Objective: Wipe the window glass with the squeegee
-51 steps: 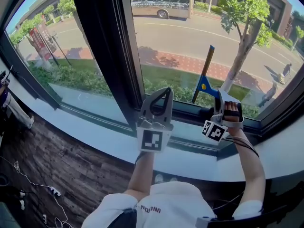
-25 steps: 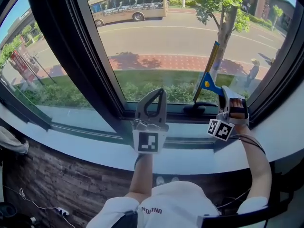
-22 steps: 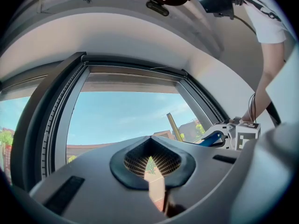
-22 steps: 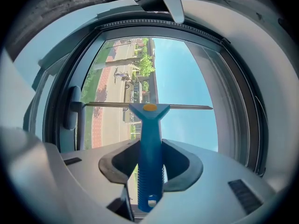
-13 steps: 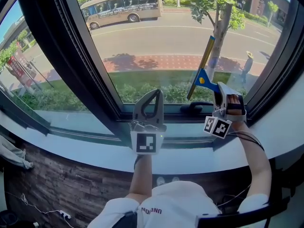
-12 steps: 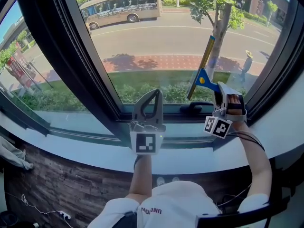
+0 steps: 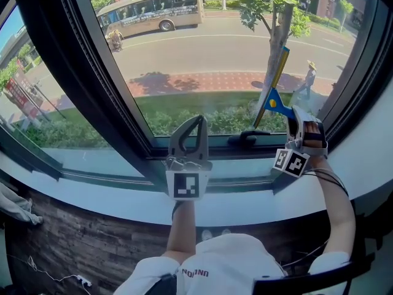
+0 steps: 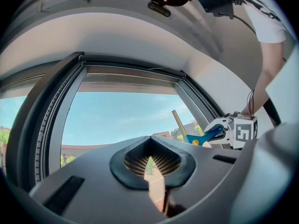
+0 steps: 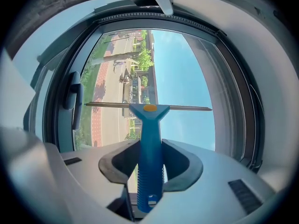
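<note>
**Squeegee at the pane's lower right corner, held in the right gripper**

The right gripper (image 9: pixel 150 164) has its jaws closed on the ribbed blue plastic handle of the squeegee (image 9: pixel 149 125). The handle runs straight out along the jaws, and the thin metal-and-rubber blade lies crosswise at its far end.

In the head view the squeegee (image 7: pixel 274 98) is near the lower right corner of the large window glass (image 7: pixel 202 54). Its blade stands nearly upright beside the dark right window frame (image 7: pixel 359 72), and the handle slants down and to the right into the right gripper (image 7: pixel 296 118). Whether the blade edge is pressed to the pane cannot be told.

The left gripper (image 7: pixel 191 137) hangs above the white sill (image 7: pixel 245 208) near the pane's lower middle. Its jaw tips are together on nothing, as the left gripper view (image 8: pixel 150 160) confirms.

With the blade's long axis upright, almost all of the glass lies to its left. The next wipe therefore looks like a sideways pull toward the left edge, or a lift up the right edge first. The right gripper is the one to make it. The black latch handle (image 7: pixel 243 139) on the bottom frame sits just left of the blade and could catch a low pass.
</note>
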The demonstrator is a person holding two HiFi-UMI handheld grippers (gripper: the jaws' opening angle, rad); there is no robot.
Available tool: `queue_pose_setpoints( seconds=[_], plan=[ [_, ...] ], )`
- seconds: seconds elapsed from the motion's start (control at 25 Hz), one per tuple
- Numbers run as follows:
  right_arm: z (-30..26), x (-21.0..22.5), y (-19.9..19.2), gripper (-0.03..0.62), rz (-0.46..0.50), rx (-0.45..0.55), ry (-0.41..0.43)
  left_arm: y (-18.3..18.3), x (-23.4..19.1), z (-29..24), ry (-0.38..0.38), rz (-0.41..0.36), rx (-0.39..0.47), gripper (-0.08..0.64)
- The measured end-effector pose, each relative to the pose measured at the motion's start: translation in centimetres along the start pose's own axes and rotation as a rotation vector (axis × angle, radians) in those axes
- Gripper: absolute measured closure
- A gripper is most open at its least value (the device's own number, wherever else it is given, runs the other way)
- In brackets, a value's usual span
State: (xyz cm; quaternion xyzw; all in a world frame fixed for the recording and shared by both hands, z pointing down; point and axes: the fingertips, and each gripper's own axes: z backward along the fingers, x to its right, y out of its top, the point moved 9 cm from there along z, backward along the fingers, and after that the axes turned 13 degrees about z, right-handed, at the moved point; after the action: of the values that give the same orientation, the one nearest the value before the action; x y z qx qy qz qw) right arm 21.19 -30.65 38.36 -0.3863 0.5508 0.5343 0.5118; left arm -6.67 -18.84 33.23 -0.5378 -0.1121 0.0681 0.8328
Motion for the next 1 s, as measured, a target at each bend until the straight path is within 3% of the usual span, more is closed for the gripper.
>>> queue_pose_setpoints(
  seconds=[0.16, 0.36, 0.76, 1.0],
  plan=[
    [0.1, -0.4, -1.8, 0.443, 0.006, -0.033, 0.011, 0.1, 0.5, -0.3, 0.005, 0.052, 0.012, 0.561],
    [0.1, -1.1, -3.5, 0.443, 0.029, -0.061, 0.017, 0.1, 1.1, -0.8, -0.004, 0.057, 0.011, 0.561],
    [0.2, -3.0, -6.3, 0.443, 0.045, -0.102, 0.029, 0.0, 1.8, -1.7, -0.037, -0.021, -0.007, 0.561],
    [0.1, -4.0, -7.4, 0.443, 0.058, -0.124, 0.032, -0.5, 2.3, -2.2, -0.032, 0.024, 0.005, 0.561]
  ],
)
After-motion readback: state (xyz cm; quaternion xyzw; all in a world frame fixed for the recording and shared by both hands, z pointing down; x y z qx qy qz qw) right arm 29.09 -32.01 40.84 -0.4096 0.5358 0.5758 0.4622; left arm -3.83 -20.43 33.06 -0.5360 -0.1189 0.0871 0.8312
